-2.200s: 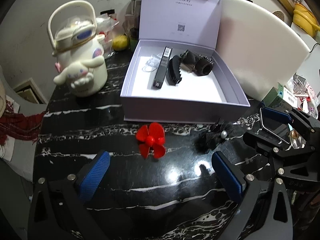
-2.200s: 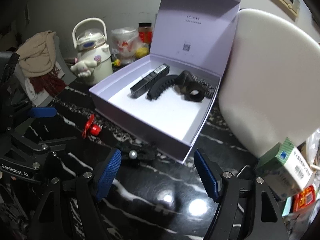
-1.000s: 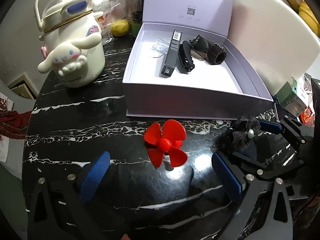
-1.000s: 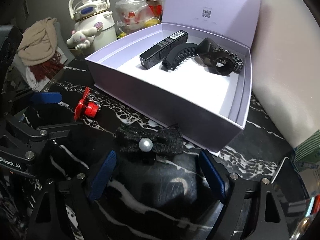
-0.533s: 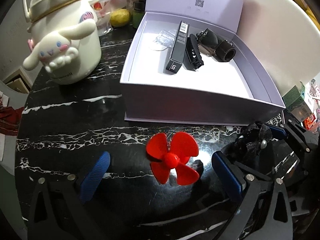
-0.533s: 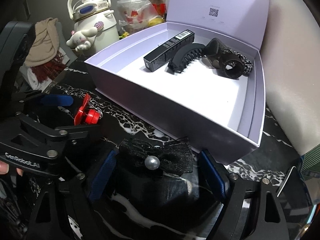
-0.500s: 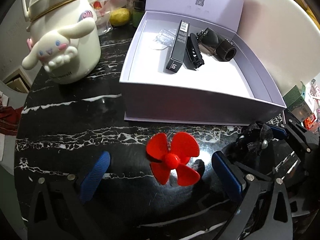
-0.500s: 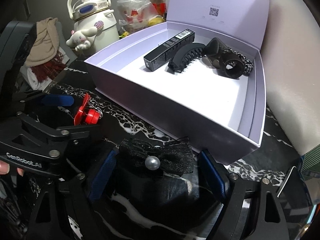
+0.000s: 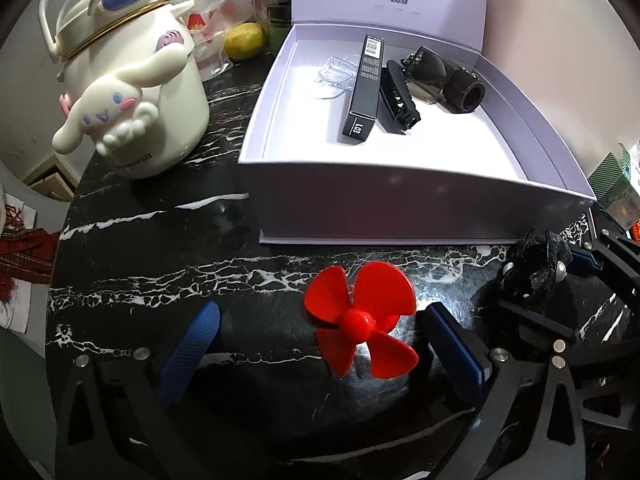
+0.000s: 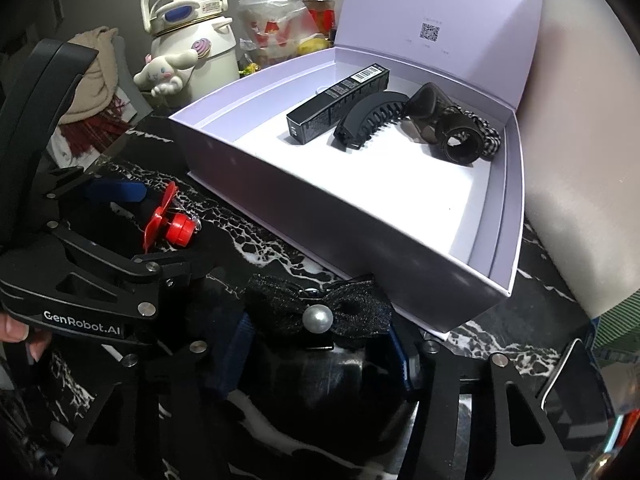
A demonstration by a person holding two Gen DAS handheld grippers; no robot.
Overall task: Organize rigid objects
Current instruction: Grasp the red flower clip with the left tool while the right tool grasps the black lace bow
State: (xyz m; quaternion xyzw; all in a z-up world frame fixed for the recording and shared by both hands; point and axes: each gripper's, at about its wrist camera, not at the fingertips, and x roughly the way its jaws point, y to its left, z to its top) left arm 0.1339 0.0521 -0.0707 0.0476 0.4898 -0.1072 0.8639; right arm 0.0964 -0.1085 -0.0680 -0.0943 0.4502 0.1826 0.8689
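**A:** Left wrist view gives you the glossy black marble table [image 9: 132, 280], white veins running across it, and a red plastic propeller [image 9: 362, 320] with rounded blades lying flat on it. Your left gripper [image 9: 320, 344] stands wide; the propeller sits between the ribbed blue pads, nearer the right-hand one, and neither presses on it.

**B:** And my right one?

**A:** Your right gripper [image 10: 318, 350] is closing, with the black bow clip [image 10: 320, 306] between its pads. The bow is fuzzy, glittery fabric with a round pearl bead in the middle. It's on the table just in front of the lilac box [image 10: 280, 196]. The pads look to be at its ends.

**B:** What does only one view show you?

**A:** Only the left wrist view shows a clear plastic piece [image 9: 336, 76] in the box's far corner, beside the long black carton [image 9: 366, 88]. Only the right wrist view shows the checked scrunchie [image 10: 486, 136] behind the dark cylinder [image 10: 460, 142], and the curved, toothed claw clip [image 10: 372, 120] from its side. Both show the cream cartoon-dog jug [image 9: 132, 80], smooth and rounded.
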